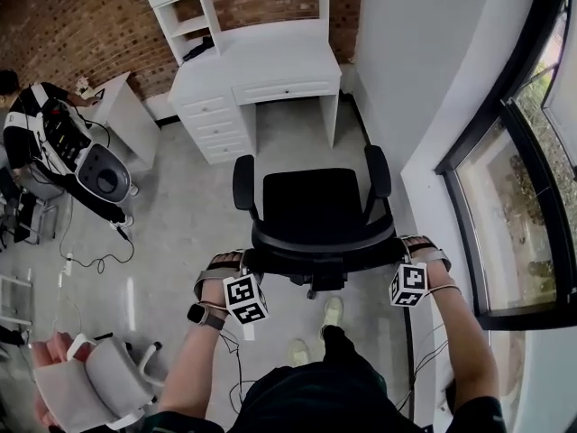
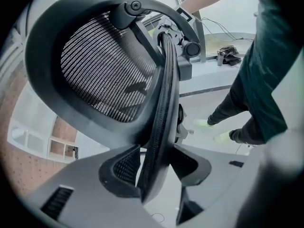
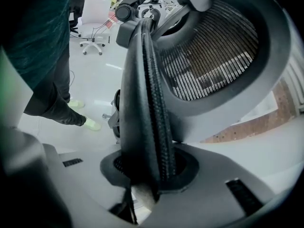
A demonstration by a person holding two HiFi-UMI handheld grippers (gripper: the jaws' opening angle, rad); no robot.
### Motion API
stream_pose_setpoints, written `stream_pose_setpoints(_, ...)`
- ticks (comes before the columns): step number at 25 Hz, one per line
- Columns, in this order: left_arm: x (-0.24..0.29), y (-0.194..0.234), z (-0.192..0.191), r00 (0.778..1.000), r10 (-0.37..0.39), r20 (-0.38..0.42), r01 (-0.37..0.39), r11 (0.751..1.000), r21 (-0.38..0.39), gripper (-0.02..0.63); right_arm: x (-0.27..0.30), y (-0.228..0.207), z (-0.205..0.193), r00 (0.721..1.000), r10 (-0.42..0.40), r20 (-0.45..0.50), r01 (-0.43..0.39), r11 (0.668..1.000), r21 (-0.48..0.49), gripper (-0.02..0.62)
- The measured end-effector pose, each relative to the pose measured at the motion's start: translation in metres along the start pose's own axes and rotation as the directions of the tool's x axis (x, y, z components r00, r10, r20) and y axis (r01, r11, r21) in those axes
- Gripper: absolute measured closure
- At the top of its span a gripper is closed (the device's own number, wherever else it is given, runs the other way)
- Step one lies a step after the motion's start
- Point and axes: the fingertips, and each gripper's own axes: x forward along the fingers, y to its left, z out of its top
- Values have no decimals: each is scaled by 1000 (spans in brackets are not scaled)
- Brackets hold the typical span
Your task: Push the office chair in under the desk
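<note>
**Office chair gripped at the backrest, standing short of the desk**

Head view: The white desk (image 1: 270, 61) stands against a brick wall (image 1: 72, 25), with its drawers (image 1: 212, 124) to the left of the knee opening. Bare floor (image 1: 288, 142) lies between that opening and the office chair (image 1: 311, 206), which faces the desk and stands wholly outside it. A grey machine (image 1: 104, 179) with trailing cables (image 1: 95, 262) sits well off to the left. A pale second chair (image 1: 95, 386) stands at lower left and a window (image 1: 518, 215) runs along the right. The left gripper (image 1: 242, 264) and right gripper (image 1: 416, 246) sit at either end of the backrest's top.

Left gripper view: The left gripper (image 2: 154, 167) has its jaws clamped on the backrest (image 2: 102, 75) rim, one pad on each face. The black mesh is taut and the frame glossy.

Right gripper view: The right gripper (image 3: 152, 170) is closed tight on the opposite rim of the backrest (image 3: 213, 56). A white chair (image 3: 92, 30) stands behind.
</note>
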Motion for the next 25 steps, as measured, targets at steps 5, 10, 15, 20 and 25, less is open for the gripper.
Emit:
stream_pose_setpoints(5,22,40,8,999,-15,-35,14,999,-36,417,31,-44,-11,1000,5,18,-4,1000,-25,513)
stream_pose_setpoints(10,46,84,9,999,2,-54,-5,998,-56,416,66,-86,-14,999,5,33,-4,999,-41,514)
stream_pose_setpoints(15,65,120,4,998,3,-63,-7,997,-72,416,94,-120,-11,999,10,42,-8,999,-49,514)
stream_pose_setpoints(20,81,157,-3,999,-2,-54,-1,998,-65,413,117,-149,-5,999,15,34,-13,999,-44,514)
stream_pose_setpoints(25,98,196,-17,999,-6,-43,3,998,-56,411,141,-181,7,1000,8,24,-7,999,-37,514)
